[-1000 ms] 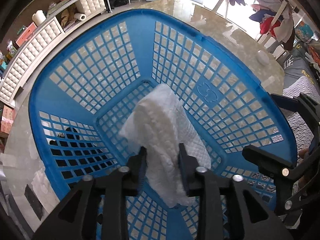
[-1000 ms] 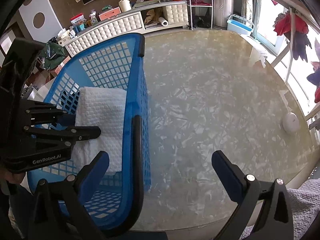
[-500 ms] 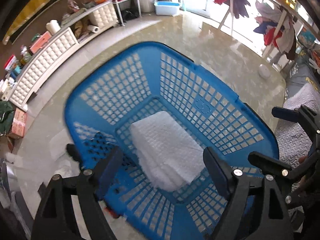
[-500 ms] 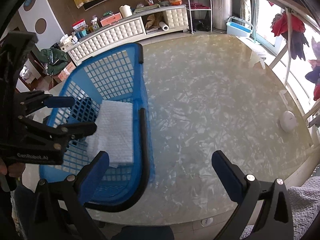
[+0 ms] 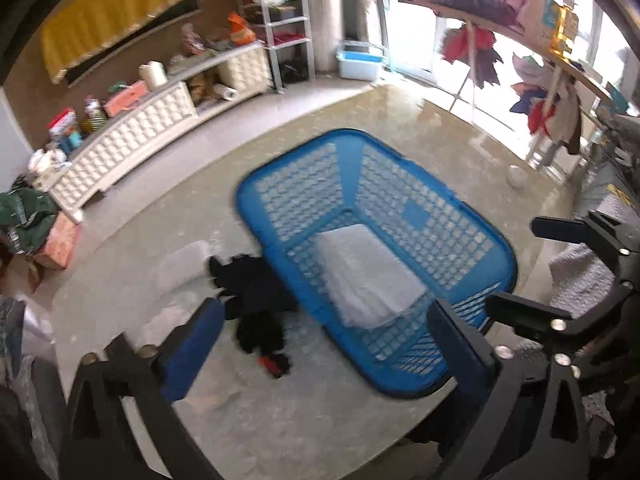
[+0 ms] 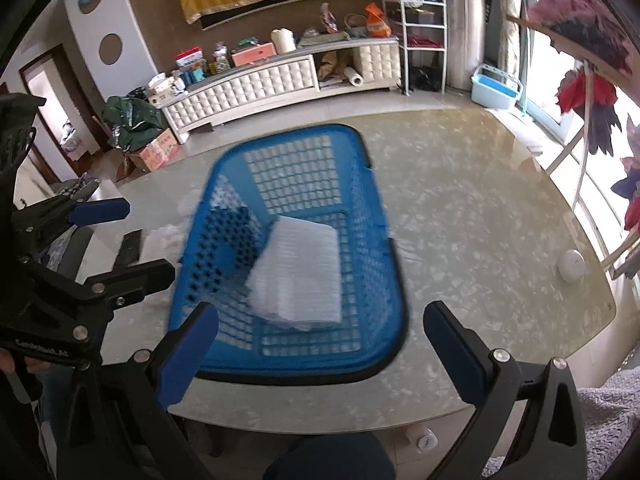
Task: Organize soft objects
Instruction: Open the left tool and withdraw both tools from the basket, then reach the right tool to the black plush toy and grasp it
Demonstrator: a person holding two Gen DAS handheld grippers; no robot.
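Glossy marble-pattern table (image 6: 460, 216), living room behind. Blue lattice basket (image 6: 384, 280) on it; folded white towel (image 6: 304, 272) lying flat on its floor. Black garment (image 5: 256, 300) beside basket, outside. Left gripper (image 5: 324, 344): jaws opening, nothing between. Right gripper (image 6: 320, 340): wide, empty. Next pick: approach garment from above, pinching bunched fabric.

Laundry basket (image 6: 384, 264) standing on the counter (image 6: 480, 220). A folded towel (image 6: 300, 272) lies inside it on the basket floor. In the left wrist view, a dark garment (image 5: 256, 300) lies on the counter just beside the basket's left wall. A small round object (image 6: 572, 266) sits well apart, near the counter's right edge. A low cabinet (image 6: 260, 88) stands behind the counter.
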